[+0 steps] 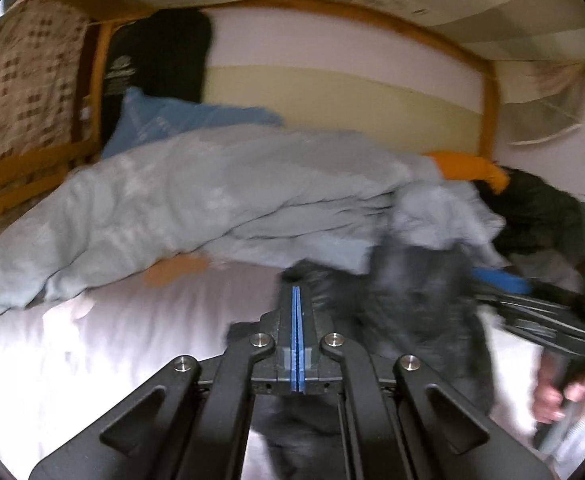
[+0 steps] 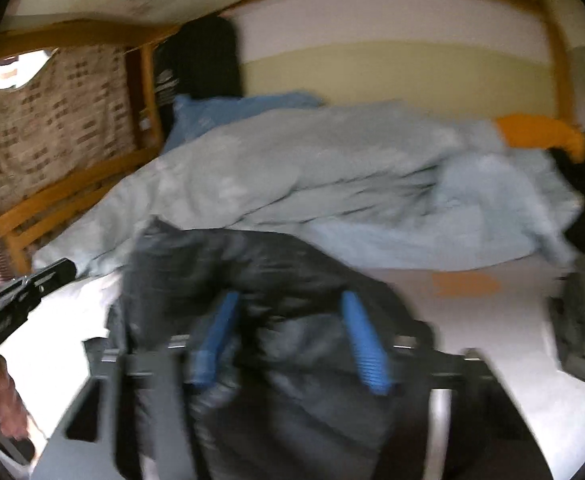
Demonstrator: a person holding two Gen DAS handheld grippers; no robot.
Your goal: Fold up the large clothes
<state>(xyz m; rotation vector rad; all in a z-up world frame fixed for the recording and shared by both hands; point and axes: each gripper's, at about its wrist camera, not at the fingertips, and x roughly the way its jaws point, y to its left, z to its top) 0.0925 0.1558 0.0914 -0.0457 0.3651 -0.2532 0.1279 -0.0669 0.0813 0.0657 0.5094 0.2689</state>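
A dark grey garment (image 1: pixel 420 292) hangs bunched over the white bed sheet (image 1: pixel 112 340), blurred by motion. My left gripper (image 1: pixel 297 292) is shut, its blue pads pressed together, and the dark cloth seems pinched at its tip. In the right wrist view the same garment (image 2: pixel 276 280) lies draped over my right gripper (image 2: pixel 292 308), whose blue fingers (image 2: pixel 362 344) stand apart with cloth between them. The right gripper also shows at the right of the left wrist view (image 1: pixel 504 280), and the left gripper at the left edge of the right wrist view (image 2: pixel 68 268).
A pale blue duvet (image 1: pixel 212 200) lies heaped across the bed behind. Orange cloth (image 1: pixel 472 168), black clothes (image 1: pixel 540 208) and a blue garment (image 1: pixel 164 120) lie by it. A wooden bed frame (image 1: pixel 20 176) runs along the left. A grey folded item (image 2: pixel 584 320) sits at the right.
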